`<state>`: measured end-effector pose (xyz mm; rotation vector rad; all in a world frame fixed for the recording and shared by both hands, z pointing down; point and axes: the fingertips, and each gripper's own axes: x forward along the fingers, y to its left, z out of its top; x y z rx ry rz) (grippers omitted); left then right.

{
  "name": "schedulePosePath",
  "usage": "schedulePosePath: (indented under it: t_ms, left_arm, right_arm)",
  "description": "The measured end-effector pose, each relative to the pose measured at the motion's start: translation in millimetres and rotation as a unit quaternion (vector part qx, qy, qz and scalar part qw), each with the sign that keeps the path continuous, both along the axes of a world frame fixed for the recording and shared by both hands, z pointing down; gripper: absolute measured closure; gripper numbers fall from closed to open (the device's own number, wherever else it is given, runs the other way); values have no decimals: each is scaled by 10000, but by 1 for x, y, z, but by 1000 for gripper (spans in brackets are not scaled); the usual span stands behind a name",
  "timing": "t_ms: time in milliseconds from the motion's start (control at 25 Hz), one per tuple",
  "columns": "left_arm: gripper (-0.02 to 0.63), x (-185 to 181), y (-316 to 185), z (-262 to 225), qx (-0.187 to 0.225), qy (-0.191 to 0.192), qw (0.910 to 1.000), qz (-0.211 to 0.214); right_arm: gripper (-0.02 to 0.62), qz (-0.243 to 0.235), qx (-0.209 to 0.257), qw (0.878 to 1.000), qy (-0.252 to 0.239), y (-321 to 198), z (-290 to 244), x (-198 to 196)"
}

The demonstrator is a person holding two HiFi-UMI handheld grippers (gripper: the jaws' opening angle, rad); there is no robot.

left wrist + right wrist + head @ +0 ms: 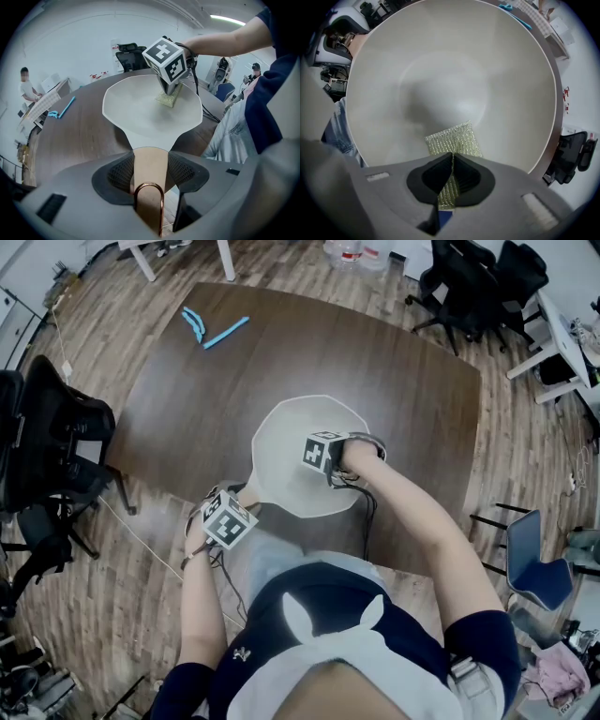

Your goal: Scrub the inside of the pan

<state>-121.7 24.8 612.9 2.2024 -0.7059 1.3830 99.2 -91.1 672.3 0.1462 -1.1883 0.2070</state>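
Scrubbing looks under way: the right gripper [452,171], jaws nearly together, pinches a gold mesh scouring pad [452,140] against the inner wall of the pale pan [286,442], which sits near the dark table's [394,399] near edge. The left gripper [151,168] clamps the tan handle [150,157]. Best practice is probably to press the pad flat, sweep it over floor and walls, and brace the handle firmly.

Pan [286,451] on the table's [394,371] near edge, scouring pad [453,139] inside, handle [149,160] in left claw [151,172].
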Motion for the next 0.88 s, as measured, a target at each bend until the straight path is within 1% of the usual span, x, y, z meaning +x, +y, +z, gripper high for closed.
schedulePosePath:
  t_ms: [160,320,440,520,880]
  left_arm:
    - [382,1,1,0,0,15,10000,2]
    - [382,0,1,1,-3,6,10000,-16]
    - [382,0,1,1,2,8,10000,-14]
    - [382,0,0,0,-8,-3,10000,-17]
    - [382,0,1,1,-29,-23,10000,-20]
  right_arm:
    - [584,24,-193,9998,29,11,-3,1]
    - [584,-105,-362,9993,82,18,1,1]
    - [585,5,-500,9987,87,30,-10,0]
    - [584,-62,-573,9983,83,32,-8,0]
    - [584,-10,-986,9950,-165,53,-16,-6]
